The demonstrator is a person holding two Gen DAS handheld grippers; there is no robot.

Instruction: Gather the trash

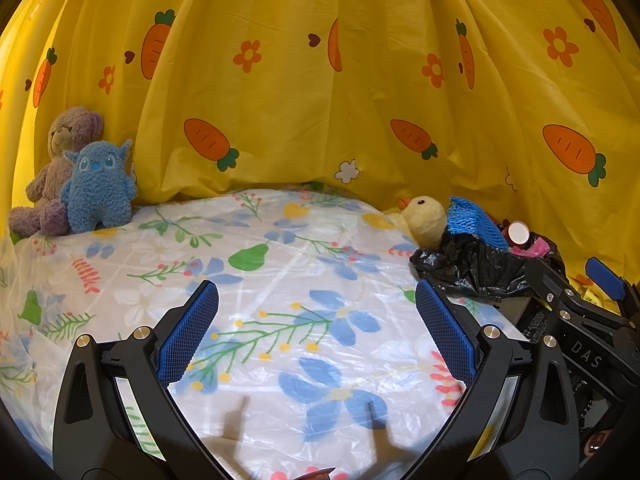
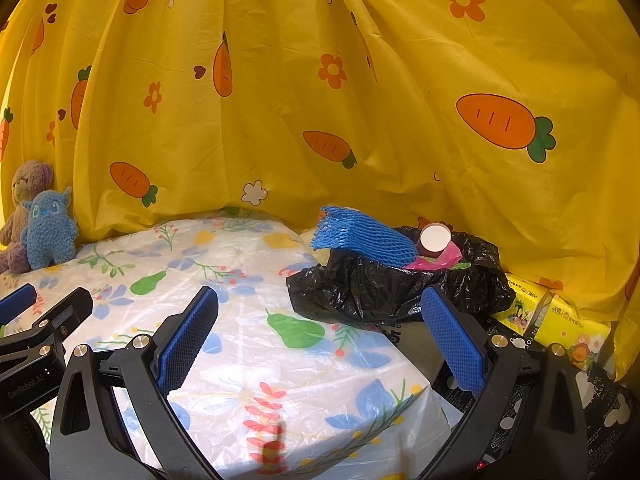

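Note:
A black trash bag sits at the table's right edge, also in the left wrist view. Blue foam netting pokes out of it, with a small cup with a white lid and pink plastic beside it. In the left wrist view the netting and cup show too. My left gripper is open and empty above the floral tablecloth. My right gripper is open and empty, just in front of the bag.
A brown bear and a blue plush sit at the back left. A yellow duck plush sits behind the bag. A yellow carrot-print curtain hangs behind. Yellow tissue packs and dark packaging lie right of the table.

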